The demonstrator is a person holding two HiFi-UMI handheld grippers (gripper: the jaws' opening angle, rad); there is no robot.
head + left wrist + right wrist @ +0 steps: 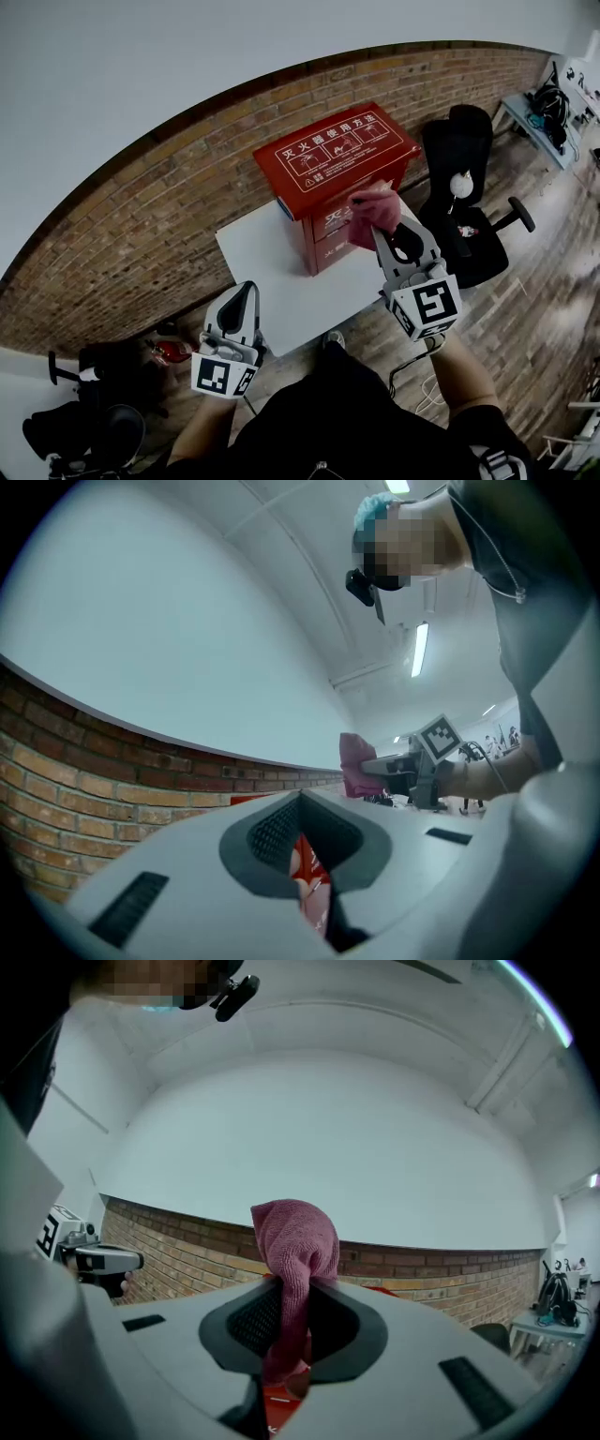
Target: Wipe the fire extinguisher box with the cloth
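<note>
The red fire extinguisher box with white print stands on a small white table against the brick wall. My right gripper is shut on a pink cloth, which it holds against the box's upper front. In the right gripper view the cloth sticks up out of the shut jaws. My left gripper hovers over the table's near left edge, well short of the box, shut and holding nothing. In the left gripper view its jaws meet, with a sliver of the red box showing below.
A black office chair stands just right of the table. A desk with cables is at the far right. Dark equipment and a red object lie on the floor at the lower left. Brick wall runs behind.
</note>
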